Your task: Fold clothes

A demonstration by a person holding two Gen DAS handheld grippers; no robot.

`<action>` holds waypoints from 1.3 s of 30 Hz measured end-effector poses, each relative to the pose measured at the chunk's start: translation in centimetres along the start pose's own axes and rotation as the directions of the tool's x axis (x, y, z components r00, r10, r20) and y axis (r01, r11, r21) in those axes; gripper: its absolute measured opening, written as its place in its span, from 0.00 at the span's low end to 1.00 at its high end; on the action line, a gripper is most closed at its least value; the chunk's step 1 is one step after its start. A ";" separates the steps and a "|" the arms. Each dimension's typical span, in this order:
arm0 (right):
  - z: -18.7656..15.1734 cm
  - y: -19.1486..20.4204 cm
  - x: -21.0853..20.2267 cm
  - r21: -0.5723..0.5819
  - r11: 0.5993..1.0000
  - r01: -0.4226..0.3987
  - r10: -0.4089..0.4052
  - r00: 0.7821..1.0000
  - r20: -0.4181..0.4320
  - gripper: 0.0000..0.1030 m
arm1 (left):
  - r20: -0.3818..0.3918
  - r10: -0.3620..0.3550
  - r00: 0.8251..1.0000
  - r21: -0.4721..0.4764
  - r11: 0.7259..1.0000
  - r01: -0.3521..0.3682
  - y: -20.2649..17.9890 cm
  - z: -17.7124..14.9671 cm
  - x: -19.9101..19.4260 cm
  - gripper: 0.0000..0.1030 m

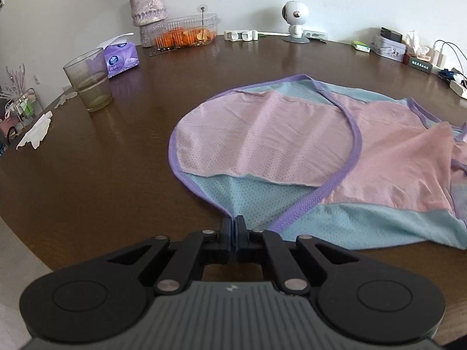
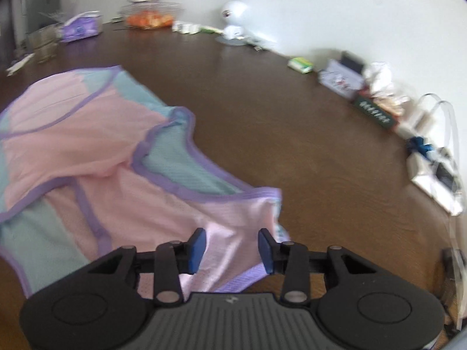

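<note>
The table (image 1: pixel 102 151) is bearing a mesh garment (image 1: pixel 306 134) of pink and pale blue panels with purple binding, which is lying spread across its middle, well apart from the clutter along the wall. The garment is lying partly doubled: in the left view a rounded pink flap is resting over the rest of the cloth, its purple edge curving across the panels beneath, and in the right view the near end is lying in loose overlapping layers, not squared up. So a fold is sitting in the cloth at one side, while the whole is looking far from a neat packet; the remaining side and a final tidy-up are likely what is left, though whether the flap comes from folding or from how the garment was laid down cannot be told. The left gripper (image 1: pixel 236 227) is pinching the blue near edge of the garment, jaws closed tight on the cloth. The right gripper (image 2: pixel 232 248) is hovering over the pink near corner with its jaws standing wide apart and nothing between them.
</note>
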State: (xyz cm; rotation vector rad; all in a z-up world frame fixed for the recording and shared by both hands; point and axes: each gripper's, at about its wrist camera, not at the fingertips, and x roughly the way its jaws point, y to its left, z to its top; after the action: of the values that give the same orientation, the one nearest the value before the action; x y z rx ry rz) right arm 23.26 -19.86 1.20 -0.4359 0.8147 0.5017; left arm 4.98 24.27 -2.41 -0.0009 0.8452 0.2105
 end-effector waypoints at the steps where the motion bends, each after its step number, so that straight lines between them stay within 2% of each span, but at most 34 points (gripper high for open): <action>1: -0.1 0.6 -1.3 -0.004 1.000 -0.004 0.004 0.999 0.039 0.35 | 0.004 -0.012 1.000 -0.010 1.000 0.012 0.3 -0.4 -0.5 0.09; 3: -0.7 2.4 -4.0 -0.006 0.996 -0.090 0.090 0.989 0.116 0.36 | 0.056 -0.045 0.997 -0.047 0.998 0.048 1.6 -0.7 -1.6 0.12; 5: -1.4 5.1 -5.8 -0.021 0.980 -0.199 0.200 0.966 0.164 0.37 | 0.106 -0.089 0.990 -0.050 0.994 0.094 2.4 -0.7 -2.5 0.13; 7: -2.4 8.6 -6.5 -0.064 0.947 -0.315 0.321 0.930 0.177 0.37 | 0.137 -0.167 0.976 -0.022 0.985 0.172 2.6 -0.3 -2.9 0.17; 9: -3.2 11.8 -6.7 -0.094 0.911 -0.401 0.412 0.893 0.180 0.37 | 0.126 -0.236 0.964 0.018 0.972 0.236 1.9 -0.1 -2.4 0.20; 11: -3.7 14.2 -6.5 -0.099 0.907 -0.408 0.420 0.887 0.192 0.36 | 0.107 -0.288 0.952 0.060 0.957 0.283 1.1 -0.1 -1.9 0.21; 15: -4.5 16.7 -6.2 -0.084 0.934 -0.347 0.356 0.919 0.168 0.34 | 0.083 -0.312 0.947 0.104 0.947 0.303 0.6 -1.1 -1.3 0.24; 18: -5.4 16.7 -5.7 -0.022 0.935 -0.353 0.352 0.923 0.154 0.34 | 0.071 -0.314 0.947 0.133 0.944 0.303 0.6 -1.7 -0.9 0.25; 19: -5.7 16.7 -5.6 -0.003 0.937 -0.348 0.345 0.926 0.152 0.31 | 0.066 -0.312 0.948 0.144 0.943 0.300 0.5 -1.9 -0.8 0.25; 20: -5.7 16.9 -5.5 0.001 0.947 -0.322 0.318 0.935 0.161 0.21 | 0.065 -0.311 0.948 0.157 0.942 0.298 0.5 -2.1 -0.7 0.24; 21: -5.7 17.2 -5.4 0.000 0.953 -0.304 0.300 0.940 0.162 0.18 | 0.073 -0.314 0.947 0.176 0.938 0.298 0.4 -2.3 -0.7 0.23; 23: -5.6 17.4 -5.5 -0.005 0.956 -0.293 0.291 0.944 0.156 0.08 | 0.081 -0.315 0.946 0.203 0.934 0.294 0.7 -2.5 -0.7 0.17; 28: -6.2 16.6 -6.2 0.021 0.961 -0.276 0.271 0.954 0.132 0.05 | 0.089 -0.313 0.946 0.209 0.934 0.289 1.3 -2.9 -0.8 0.13; 31: -6.5 16.5 -6.4 0.037 0.958 -0.284 0.278 0.952 0.128 0.06 | 0.089 -0.316 0.944 0.223 0.931 0.290 1.4 -3.0 -0.9 0.14; 33: -6.7 16.7 -7.3 0.015 0.956 -0.294 0.288 0.945 0.151 0.09 | 0.090 -0.287 0.954 0.218 0.940 0.263 1.5 -2.4 -1.0 0.17; 34: -6.8 16.1 -7.9 0.021 0.963 -0.269 0.262 0.950 0.167 0.15 | 0.098 -0.257 0.962 0.213 0.949 0.232 1.4 -2.1 -1.2 0.19; 35: -6.8 15.5 -8.6 0.028 0.969 -0.245 0.236 0.955 0.182 0.25 | 0.107 -0.246 0.963 0.212 0.952 0.219 1.2 -1.9 -1.4 0.21; 36: -6.9 14.9 -9.2 0.039 0.976 -0.215 0.203 0.959 0.195 0.30 | 0.116 -0.234 0.965 0.210 0.956 0.207 1.0 -1.6 -1.7 0.26; 37: -7.1 13.9 -9.3 0.069 0.987 -0.146 0.131 0.973 0.190 0.33 | 0.122 -0.227 0.966 0.210 0.957 0.198 0.8 -1.4 -1.9 0.32; 39: -7.7 12.0 -9.0 0.128 0.992 -0.020 0.000 0.988 0.153 0.32 | 0.113 -0.232 0.966 0.215 0.955 0.204 0.4 -1.3 -1.6 0.37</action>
State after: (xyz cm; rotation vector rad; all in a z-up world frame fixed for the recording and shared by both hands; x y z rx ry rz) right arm 6.73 -16.77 1.33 -0.2700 0.6973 0.4828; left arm 2.93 24.30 -2.07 0.1089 0.7196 -0.0839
